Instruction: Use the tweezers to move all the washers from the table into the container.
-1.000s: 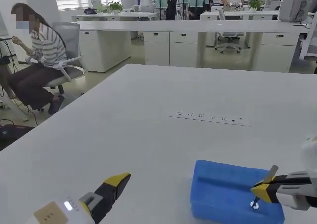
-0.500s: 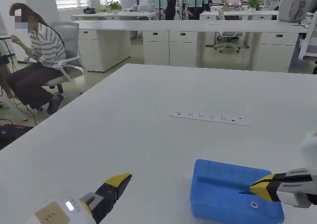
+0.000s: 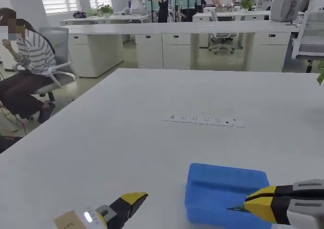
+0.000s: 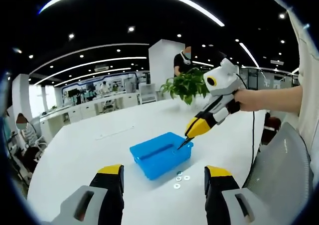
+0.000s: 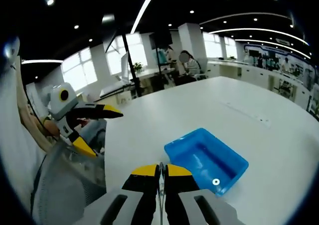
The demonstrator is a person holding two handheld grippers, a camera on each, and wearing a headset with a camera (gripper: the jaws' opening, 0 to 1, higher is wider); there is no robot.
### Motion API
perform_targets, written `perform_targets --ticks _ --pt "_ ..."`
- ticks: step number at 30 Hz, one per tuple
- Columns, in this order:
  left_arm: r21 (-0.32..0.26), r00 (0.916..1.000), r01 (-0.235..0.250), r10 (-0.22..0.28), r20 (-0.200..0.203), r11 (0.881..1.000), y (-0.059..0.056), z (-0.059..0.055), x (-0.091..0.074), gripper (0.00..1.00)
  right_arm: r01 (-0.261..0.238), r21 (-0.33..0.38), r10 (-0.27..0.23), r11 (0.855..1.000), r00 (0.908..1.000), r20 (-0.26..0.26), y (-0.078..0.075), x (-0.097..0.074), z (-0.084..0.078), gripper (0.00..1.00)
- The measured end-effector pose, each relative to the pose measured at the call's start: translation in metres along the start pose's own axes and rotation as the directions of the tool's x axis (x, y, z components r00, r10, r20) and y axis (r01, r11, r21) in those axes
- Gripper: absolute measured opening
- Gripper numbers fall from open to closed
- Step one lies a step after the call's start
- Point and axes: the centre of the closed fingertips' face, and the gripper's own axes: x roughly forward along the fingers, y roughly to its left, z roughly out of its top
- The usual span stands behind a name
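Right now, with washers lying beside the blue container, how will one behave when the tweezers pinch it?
The washers look tiny and flat, so probably very light and hard to get under on the smooth table. They look metallic, so likely stiff but slippery in the thin tweezers; one may flick away.

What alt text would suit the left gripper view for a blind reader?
A hand holds the right gripper, shut on tweezers whose tip points at the edge of a blue container on a white table. A few washers lie on the table beside the container; the open jaws of the left gripper rise below.
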Motion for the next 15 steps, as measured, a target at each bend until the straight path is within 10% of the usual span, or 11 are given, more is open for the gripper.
perform_targets --ticks 10,15 --pt "0.216 0.9898 0.112 -0.089 -0.111 0.970 -0.038 0.006 0.042 0.41 -0.101 0.108 0.096 0.989 0.9942 0.048 0.036 0.003 0.010 0.01" --pt "0.200 0.9894 0.106 -0.084 -0.118 0.974 -0.040 0.005 0.045 0.25 -0.131 0.133 0.125 0.982 0.9908 0.051 0.046 0.004 0.012 0.01"
